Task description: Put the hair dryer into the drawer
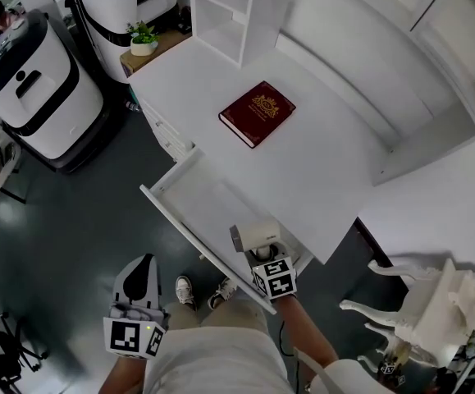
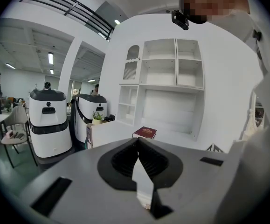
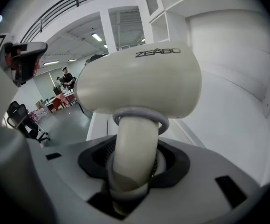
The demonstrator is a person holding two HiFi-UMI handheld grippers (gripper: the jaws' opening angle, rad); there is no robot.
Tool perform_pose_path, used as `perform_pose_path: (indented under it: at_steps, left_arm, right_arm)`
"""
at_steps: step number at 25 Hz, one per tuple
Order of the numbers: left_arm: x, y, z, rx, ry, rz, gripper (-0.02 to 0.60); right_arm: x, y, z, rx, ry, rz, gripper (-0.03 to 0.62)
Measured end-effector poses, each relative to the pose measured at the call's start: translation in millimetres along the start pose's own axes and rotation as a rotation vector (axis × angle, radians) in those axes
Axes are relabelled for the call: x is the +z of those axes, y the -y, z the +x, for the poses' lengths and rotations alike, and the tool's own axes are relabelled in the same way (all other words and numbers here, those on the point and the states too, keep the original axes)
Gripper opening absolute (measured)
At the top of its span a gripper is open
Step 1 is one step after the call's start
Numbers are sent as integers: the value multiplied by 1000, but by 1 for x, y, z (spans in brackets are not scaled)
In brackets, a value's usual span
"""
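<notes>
Looking down from the head camera, I see the white desk [image 1: 335, 162] filling the middle of the picture, with white shelves [image 1: 229, 15] standing at its far edge. Two big white-and-black machines [image 1: 36, 89] stand on the dark floor off the desk's left end. The drawer [image 1: 212, 195] is pulled out of the desk's near side towards me, and its bare white bottom shows. A white ornate chair [image 1: 434, 290] stands at the lower right, well apart from the drawer.

A dark red book [image 1: 257, 113] lies flat on the desk, beyond the drawer and apart from everything else.

The dryer [image 1: 255, 236], cream with a grey nozzle end, is up over the near end of the open drawer, close to its front panel. I cannot tell whether it touches the drawer. My right tongs [image 1: 267, 254] have it by the handle. In the right gripper view the handle [image 3: 135, 143] stands between the two dark pads, which are about half apart and clamped on it, with the dryer's body [image 3: 139, 83] lying crosswise above.

My left tongs [image 1: 144, 263] hang over the floor, left of the drawer front and clear of it. In the left gripper view they [image 2: 137, 141] are closed tip to tip with nothing between them.

A small potted plant [image 1: 143, 38] sits on a brown top by the desk's far left corner.
</notes>
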State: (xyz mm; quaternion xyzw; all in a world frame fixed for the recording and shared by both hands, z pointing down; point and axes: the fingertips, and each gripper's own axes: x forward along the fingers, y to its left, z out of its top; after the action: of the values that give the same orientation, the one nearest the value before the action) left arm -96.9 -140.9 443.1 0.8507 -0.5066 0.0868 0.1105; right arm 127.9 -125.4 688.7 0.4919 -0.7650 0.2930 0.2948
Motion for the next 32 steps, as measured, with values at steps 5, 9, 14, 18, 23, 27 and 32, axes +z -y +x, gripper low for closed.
perform_pose_path:
  at_steps: [5,9,14,18,23,27,32]
  left_arm:
    - [-5,-6,-2,32,-16,-5,15]
    - [-9,-13,-6,64,-30,-8,15]
    - [-12,-15,-12,98,-38,-15,15]
    - [-15,-17,-16,117,-44,-21,15]
    - [-20,-18,-20,137,-48,-32,15]
    - [-22,-18,-23,148,-49,-39,15]
    - [-24,-18,-27,158,-51,-47,15]
  right_arm:
    - [-14,4,28,14,-61,-9,201]
    - [-19,4,44,25,-92,-32,201]
    - [-27,4,57,42,-126,-70,201]
    - [-35,8,71,42,-172,-102,201]
    - [-45,14,86,37,-236,-157,202]
    - [-48,14,92,29,-281,-197,202]
    - [-55,16,100,23,-341,-200,204]
